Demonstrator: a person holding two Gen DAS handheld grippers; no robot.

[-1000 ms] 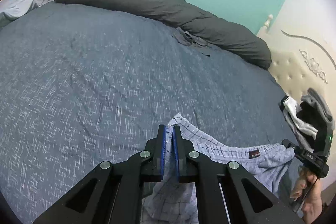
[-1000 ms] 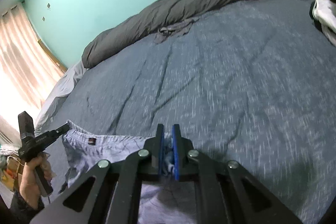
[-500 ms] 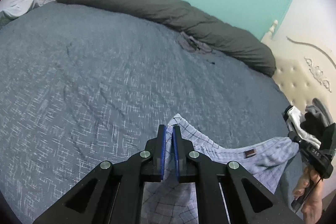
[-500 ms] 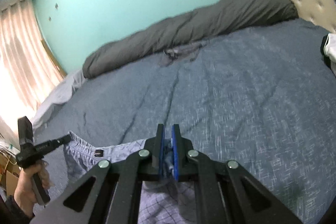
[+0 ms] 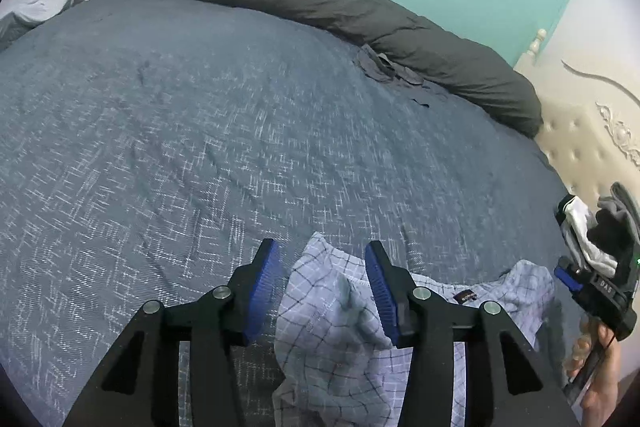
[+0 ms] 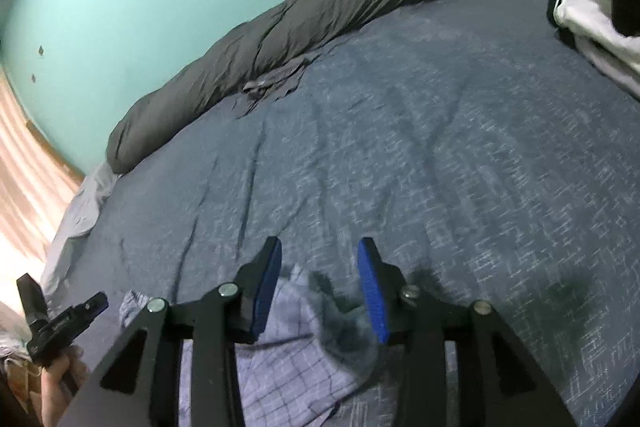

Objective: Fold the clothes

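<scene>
Light blue checked shorts (image 5: 332, 339) lie on the dark blue bedspread (image 5: 200, 147), near its front edge. My left gripper (image 5: 320, 259) hangs just over one corner of the shorts; its jaws are opening, the cloth lies loose between the blue pads (image 5: 378, 291) and drops away. In the right wrist view the same shorts (image 6: 288, 355) lie under my right gripper (image 6: 318, 255), whose jaws are also opening, with the cloth slack below them. The right gripper (image 5: 576, 283) shows at the far right of the left view, the left gripper (image 6: 96, 303) at the far left of the right view.
A rolled dark grey duvet (image 5: 320, 7) runs along the far side of the bed by the teal wall. A small crumpled grey garment (image 5: 384, 67) lies in front of it. A pile of white and dark clothes (image 6: 592, 19) sits by the cream padded headboard (image 5: 580, 143). Curtains (image 6: 24, 171) hang at left.
Both grippers, shut on corners of the shorts in the earlier frames, now stand with jaws apart. The shorts have dropped out of the pads and slumped onto the bed.
</scene>
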